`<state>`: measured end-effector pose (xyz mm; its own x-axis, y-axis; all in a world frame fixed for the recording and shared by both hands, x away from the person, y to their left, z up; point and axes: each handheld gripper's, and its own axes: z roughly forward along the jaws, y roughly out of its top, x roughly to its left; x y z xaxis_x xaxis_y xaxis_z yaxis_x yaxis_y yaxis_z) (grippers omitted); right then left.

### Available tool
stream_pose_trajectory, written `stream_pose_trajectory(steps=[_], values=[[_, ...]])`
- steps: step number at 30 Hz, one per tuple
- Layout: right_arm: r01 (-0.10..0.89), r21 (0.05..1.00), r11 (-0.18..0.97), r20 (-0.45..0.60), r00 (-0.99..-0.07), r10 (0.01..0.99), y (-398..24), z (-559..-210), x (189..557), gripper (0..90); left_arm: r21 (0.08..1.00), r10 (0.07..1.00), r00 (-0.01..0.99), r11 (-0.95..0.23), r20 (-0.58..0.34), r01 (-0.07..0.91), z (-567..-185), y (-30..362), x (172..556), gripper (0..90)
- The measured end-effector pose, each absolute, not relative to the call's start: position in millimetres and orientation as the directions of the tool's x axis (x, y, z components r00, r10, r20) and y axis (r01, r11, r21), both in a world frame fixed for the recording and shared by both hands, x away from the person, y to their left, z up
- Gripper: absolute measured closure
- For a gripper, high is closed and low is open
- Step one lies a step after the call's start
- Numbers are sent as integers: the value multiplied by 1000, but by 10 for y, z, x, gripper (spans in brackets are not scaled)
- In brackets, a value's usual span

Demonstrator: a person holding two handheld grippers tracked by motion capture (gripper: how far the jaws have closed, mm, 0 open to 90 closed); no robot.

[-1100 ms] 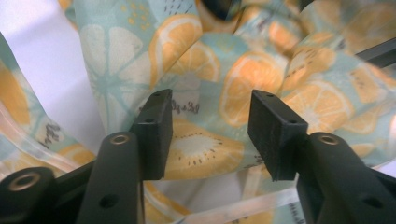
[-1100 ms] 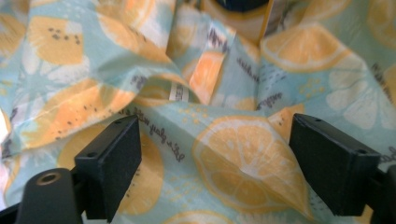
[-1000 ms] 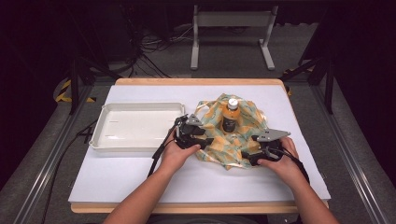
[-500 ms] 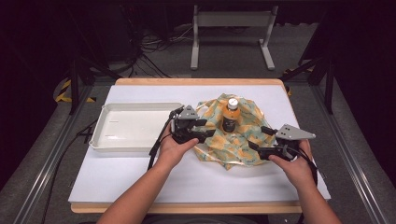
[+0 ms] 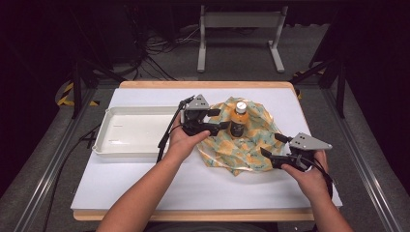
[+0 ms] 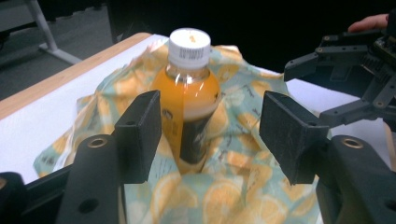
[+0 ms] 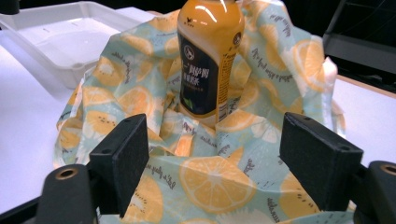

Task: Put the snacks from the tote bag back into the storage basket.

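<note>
**Bottle stands on the spread cloth, both grippers released**

High view: the left gripper hangs just beside the orange bottle, which stands upright near the middle of the lemon-print cloth. The right gripper sits at the cloth's near right edge, well apart from the bottle. A white tray lies beyond the left gripper's far side, on the white table.

Left gripper view: the jaws stand wide and have just been opening; the bottle shows ahead between them, nearer the left jaw, but neither pad presses on it. The cloth spreads under and beyond both jaws. The right gripper shows farther off, past the right jaw.

Right gripper view: the jaws are released, having just eased slightly inward, with nothing clamped. The cloth lies below and between them, and the bottle stands ahead, on the centre line.

Judged from this, the bottle is placed and the cloth laid out; gathering or wrapping the cloth round the bottle seems wholly left to do.
</note>
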<state>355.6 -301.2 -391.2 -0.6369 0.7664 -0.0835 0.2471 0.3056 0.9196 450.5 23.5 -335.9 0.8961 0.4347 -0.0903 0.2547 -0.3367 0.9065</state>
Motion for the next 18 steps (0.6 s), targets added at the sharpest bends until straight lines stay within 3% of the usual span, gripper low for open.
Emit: stream_pose_trajectory(steps=[14, 18], values=[[255, 925, 284, -67, -624, 778, -3105, -3871, 3549, 244, 939, 365, 921, -249, -136, 237, -3360, 59, 4753, 379], [264, 923, 280, -60, -620, 782, -3134, -3886, 3564, 244, 943, 354, 925, -237, -141, 234, -3378, -13, 4808, 332]])
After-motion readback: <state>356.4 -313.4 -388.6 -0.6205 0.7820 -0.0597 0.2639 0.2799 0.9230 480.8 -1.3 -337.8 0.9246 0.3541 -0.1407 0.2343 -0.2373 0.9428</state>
